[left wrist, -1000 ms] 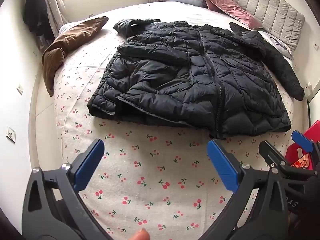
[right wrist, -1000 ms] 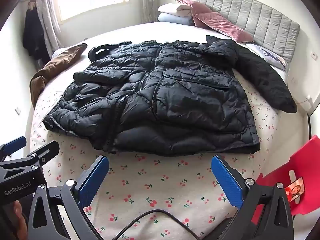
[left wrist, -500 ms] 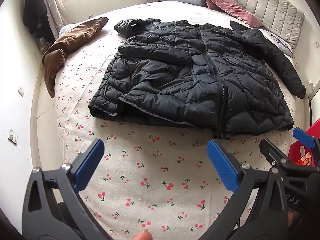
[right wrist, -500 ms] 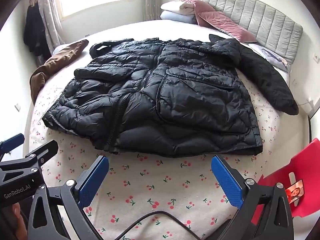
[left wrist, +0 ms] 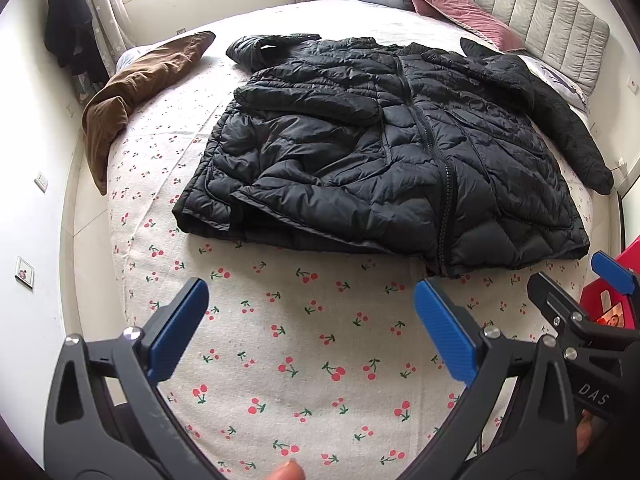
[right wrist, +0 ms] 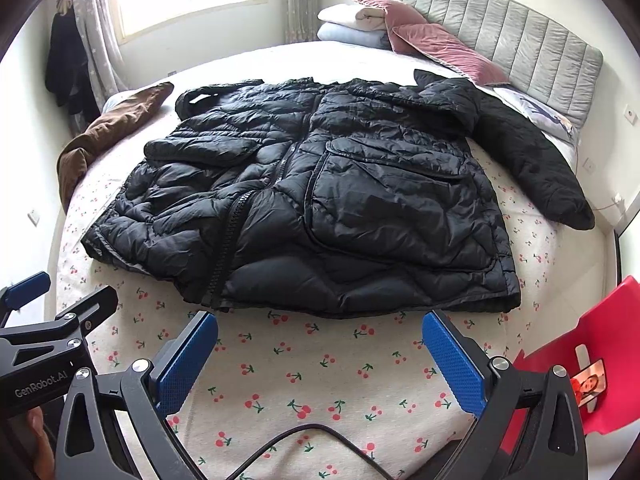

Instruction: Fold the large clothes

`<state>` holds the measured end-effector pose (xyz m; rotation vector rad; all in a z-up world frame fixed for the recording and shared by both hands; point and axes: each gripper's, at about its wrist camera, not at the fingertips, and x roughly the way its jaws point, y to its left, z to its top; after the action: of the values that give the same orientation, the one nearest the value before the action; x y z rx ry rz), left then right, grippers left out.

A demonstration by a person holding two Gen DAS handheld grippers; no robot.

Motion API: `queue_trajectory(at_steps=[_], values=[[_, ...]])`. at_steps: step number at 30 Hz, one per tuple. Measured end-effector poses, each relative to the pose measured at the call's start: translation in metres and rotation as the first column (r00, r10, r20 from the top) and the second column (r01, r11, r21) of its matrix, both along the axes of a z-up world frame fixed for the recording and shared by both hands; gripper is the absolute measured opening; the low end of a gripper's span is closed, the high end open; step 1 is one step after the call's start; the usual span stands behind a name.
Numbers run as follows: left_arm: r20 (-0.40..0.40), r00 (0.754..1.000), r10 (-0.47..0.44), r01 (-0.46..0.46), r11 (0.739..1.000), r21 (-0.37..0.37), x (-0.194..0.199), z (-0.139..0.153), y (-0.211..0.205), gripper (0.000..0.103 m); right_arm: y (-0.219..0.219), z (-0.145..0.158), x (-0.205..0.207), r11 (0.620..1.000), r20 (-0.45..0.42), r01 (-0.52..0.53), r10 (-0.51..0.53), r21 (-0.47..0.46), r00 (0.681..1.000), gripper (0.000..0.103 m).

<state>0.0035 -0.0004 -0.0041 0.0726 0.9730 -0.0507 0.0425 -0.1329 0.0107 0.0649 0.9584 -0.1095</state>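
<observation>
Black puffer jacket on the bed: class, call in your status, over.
Left gripper open, right gripper open, both short of the hem. Black puffer jacket flat, zipped, one sleeve out, one folded in. Nothing in the way.

Both wrist views low at the foot edge of the cherry-print bed [left wrist: 304,360], facing the grey padded headboard [right wrist: 520,36]; left offset leftward, right rightward. Shared: black quilted puffer jacket [left wrist: 380,152], near mid-bed.
</observation>
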Motion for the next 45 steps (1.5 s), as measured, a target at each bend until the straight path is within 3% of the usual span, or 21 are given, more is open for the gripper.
queue_trajectory(at_steps=[45], values=[[-0.031,0.999,0.02,-0.021,1.0,-0.017,0.007,-0.012,0.009,0.102,0.002,-0.008,0.008,1.0,-0.02,0.002,-0.002,-0.003,1.0,0.103]])
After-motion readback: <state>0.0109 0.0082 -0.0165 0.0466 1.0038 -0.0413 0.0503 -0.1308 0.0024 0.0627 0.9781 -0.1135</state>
